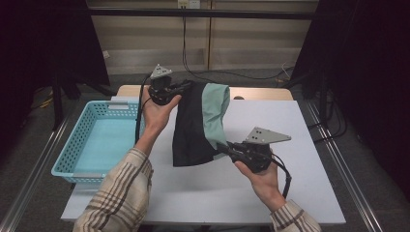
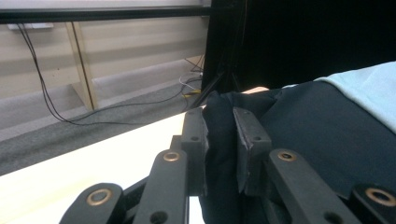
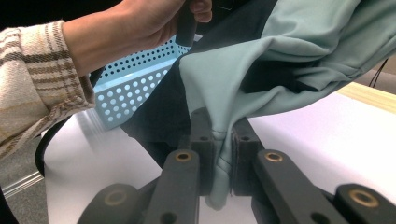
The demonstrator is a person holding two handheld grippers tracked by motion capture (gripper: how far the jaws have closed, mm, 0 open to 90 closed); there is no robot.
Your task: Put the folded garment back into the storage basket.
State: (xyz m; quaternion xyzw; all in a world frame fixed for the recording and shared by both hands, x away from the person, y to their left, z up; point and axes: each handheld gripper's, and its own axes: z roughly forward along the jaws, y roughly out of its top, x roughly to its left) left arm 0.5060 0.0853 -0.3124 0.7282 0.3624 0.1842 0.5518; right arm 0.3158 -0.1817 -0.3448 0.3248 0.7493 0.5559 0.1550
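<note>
A garment (image 1: pixel 198 125) of black and pale green cloth hangs between my two grippers above the white table (image 1: pixel 300 135). My left gripper (image 1: pixel 186 87) holds its far end, jaws shut on a bunched fold of black cloth (image 2: pixel 222 140). My right gripper (image 1: pixel 223 147) holds the near end, jaws shut on a pinch of the green cloth (image 3: pixel 222 140), whose tip pokes out below the pads. In the right gripper view the green panel (image 3: pixel 299 56) spreads up and right, with the person's other hand (image 3: pixel 135 28) behind it.
A light blue perforated basket (image 1: pixel 77 140) stands on the table's left side and looks empty; it also appears behind the cloth (image 3: pixel 135 79). Cables (image 1: pixel 212 72) run along the floor beyond the table. Bare white tabletop lies right of the garment.
</note>
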